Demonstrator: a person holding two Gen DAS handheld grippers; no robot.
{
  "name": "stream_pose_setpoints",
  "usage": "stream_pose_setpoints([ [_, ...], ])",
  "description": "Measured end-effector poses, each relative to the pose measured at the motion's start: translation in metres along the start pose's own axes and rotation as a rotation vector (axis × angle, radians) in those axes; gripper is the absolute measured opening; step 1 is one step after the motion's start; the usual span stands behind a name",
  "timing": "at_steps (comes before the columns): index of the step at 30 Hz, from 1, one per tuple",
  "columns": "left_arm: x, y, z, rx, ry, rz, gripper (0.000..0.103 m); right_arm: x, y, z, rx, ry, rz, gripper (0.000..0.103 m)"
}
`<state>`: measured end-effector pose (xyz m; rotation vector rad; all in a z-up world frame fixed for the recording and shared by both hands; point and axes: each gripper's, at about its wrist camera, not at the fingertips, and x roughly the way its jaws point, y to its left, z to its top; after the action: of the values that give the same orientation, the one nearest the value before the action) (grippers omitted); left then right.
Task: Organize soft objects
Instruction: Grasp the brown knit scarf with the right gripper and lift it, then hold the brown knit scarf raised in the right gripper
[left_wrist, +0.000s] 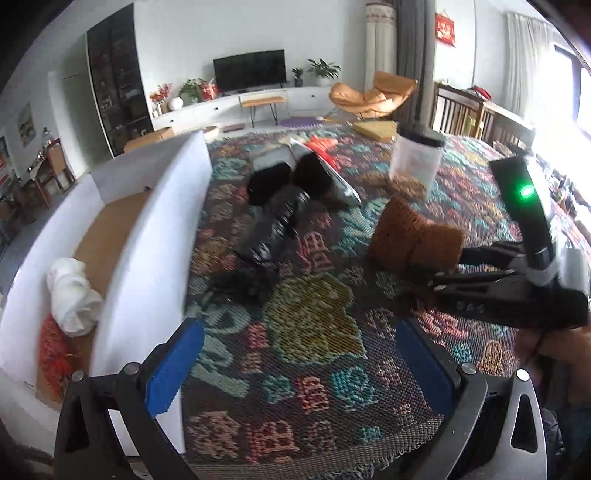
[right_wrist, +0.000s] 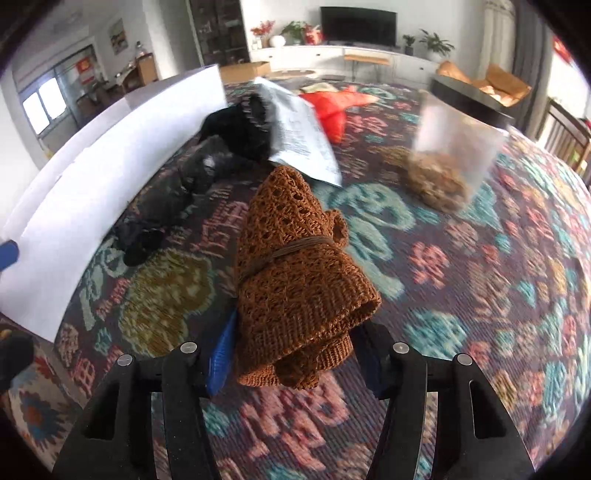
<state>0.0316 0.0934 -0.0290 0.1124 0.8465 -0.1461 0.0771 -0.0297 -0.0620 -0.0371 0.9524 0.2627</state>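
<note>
Brown knit bundle (right_wrist: 295, 280) gripped in right fingers (right_wrist: 291, 354), left fingers (left_wrist: 299, 365) spread empty — white box (left_wrist: 147, 229) holding white bundle (left_wrist: 74, 295)

Both wrist views look steeply down, close over the patterned rug (left_wrist: 314, 332), sharing the brown knit bundle (right_wrist: 295, 280).

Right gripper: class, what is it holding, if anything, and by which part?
The right gripper holds the brown knitted bundle by its lower folded end, jaws pressed on either side.

one brown knit bundle (right_wrist: 295, 280), one white box (left_wrist: 155, 229) — one clear jar (left_wrist: 415, 158), two claws (left_wrist: 299, 354) (right_wrist: 291, 350).
</note>
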Motion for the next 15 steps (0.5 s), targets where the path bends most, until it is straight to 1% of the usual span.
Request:
stream_pose_setpoints([
  [2,0.02,-0.015,-0.005,0.014,0.033,-0.022,0.103,-0.012,-0.034,-0.019,0.101,-0.024,-0.055,0.06],
  [4,0.039,-0.029,-0.007,0.019,0.062,-0.045,0.103,-0.019,-0.074,-0.031,0.207,-0.059,-0.115,0.06],
  [6,0.054,-0.043,-0.003,0.027,0.072,-0.069,0.103,-0.022,-0.11,-0.031,0.308,-0.092,-0.171,0.06],
  [9,0.07,-0.062,0.013,0.046,0.035,-0.081,0.103,-0.022,-0.152,-0.018,0.39,-0.174,-0.277,0.061],
  [10,0.075,-0.068,0.019,0.054,0.019,-0.075,0.103,-0.019,-0.164,-0.017,0.413,-0.191,-0.293,0.062],
  [12,0.086,-0.077,0.03,0.064,0.007,-0.065,0.103,-0.011,-0.184,-0.015,0.449,-0.204,-0.284,0.072],
  [13,0.092,-0.078,0.034,0.065,0.007,-0.07,0.103,-0.01,-0.189,-0.015,0.453,-0.217,-0.276,0.075],
  [14,0.099,-0.079,0.037,0.065,0.012,-0.074,0.103,-0.008,-0.193,-0.016,0.456,-0.213,-0.27,0.078],
  [15,0.105,-0.082,0.039,0.063,0.022,-0.076,0.103,-0.003,-0.198,-0.017,0.466,-0.189,-0.256,0.081],
])
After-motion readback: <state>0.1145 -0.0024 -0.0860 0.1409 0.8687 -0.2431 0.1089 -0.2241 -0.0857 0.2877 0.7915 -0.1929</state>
